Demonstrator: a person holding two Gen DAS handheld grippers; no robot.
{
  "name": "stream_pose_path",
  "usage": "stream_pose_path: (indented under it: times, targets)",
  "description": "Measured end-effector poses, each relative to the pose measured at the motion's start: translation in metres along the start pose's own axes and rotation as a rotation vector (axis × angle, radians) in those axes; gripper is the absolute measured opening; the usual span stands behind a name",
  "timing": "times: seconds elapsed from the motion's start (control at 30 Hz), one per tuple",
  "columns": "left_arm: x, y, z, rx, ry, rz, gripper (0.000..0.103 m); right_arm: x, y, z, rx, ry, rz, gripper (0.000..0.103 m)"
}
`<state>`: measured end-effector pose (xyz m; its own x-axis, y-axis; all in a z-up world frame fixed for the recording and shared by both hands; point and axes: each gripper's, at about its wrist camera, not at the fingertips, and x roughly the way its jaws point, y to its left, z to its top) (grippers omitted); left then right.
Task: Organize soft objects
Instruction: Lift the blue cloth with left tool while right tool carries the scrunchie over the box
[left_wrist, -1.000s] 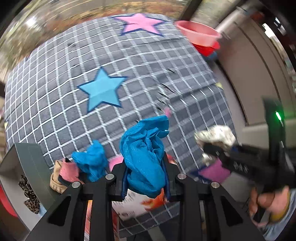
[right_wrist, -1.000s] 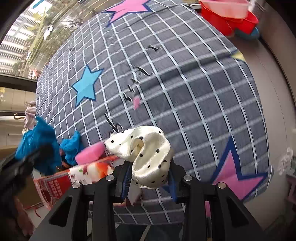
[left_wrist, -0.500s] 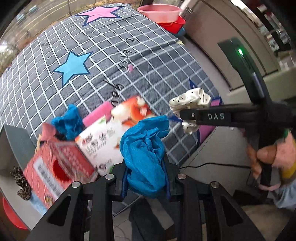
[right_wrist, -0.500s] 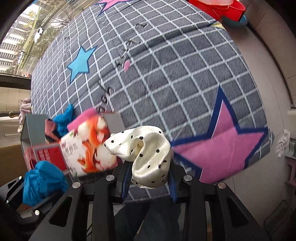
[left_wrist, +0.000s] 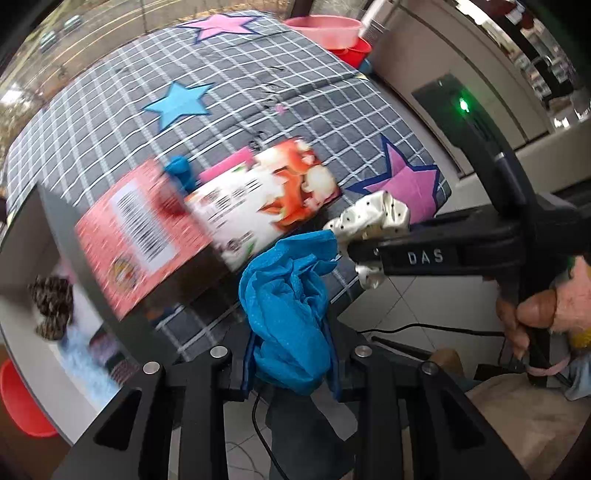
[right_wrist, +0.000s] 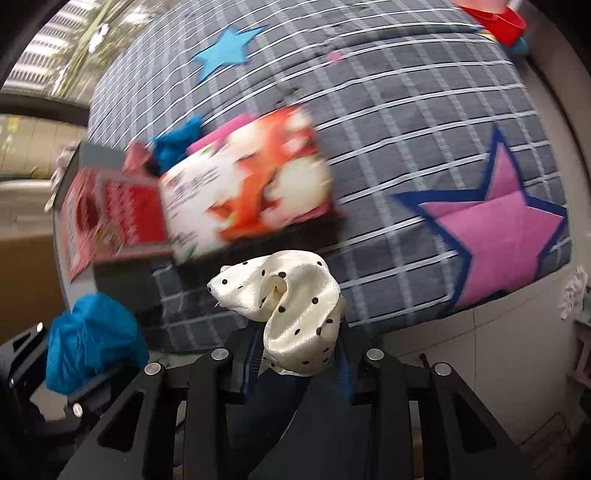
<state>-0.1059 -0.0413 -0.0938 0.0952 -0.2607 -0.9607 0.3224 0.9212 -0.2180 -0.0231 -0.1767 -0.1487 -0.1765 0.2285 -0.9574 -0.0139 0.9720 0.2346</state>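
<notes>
L wrist view: left gripper (left_wrist: 291, 369) clamped on a crumpled blue cloth (left_wrist: 288, 314), which bunches up between the fingers and sticks out above them. Right gripper (left_wrist: 364, 254) comes in from the right side, held by a hand (left_wrist: 543, 314), fingers pinched on a cream polka-dot cloth (left_wrist: 373, 221); the two cloths are just beside each other, near the front edge of a grey checked bedspread (left_wrist: 332, 92) w/ star patches. On the bedspread: red/white printed box (left_wrist: 258, 199), blurred, w/ a 2nd small blue cloth (left_wrist: 179, 171) and a pink item behind it. Pink basin (left_wrist: 325, 31) at the far edge.

R wrist view: right gripper (right_wrist: 297, 354) closed on the polka-dot cloth (right_wrist: 291, 314), folded over between the fingers. Blue cloth (right_wrist: 92, 350) low left in the left gripper's fingers. Box (right_wrist: 240, 177) blurred ahead on the bedspread (right_wrist: 424, 110), pink star patch (right_wrist: 495, 225) to the right.
</notes>
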Motion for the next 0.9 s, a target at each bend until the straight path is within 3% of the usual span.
stream_pose_path:
  times: [0.3,0.9]
  targets:
    - [-0.021,0.045,-0.047,-0.143,-0.04,0.025,0.033,0.016,0.056,-0.02,-0.132,0.048,0.002,0.035]
    - [-0.075,0.155,-0.098,-0.573,-0.212,0.09,0.033,0.011,0.177,-0.034,-0.396,0.063,0.025,0.036]
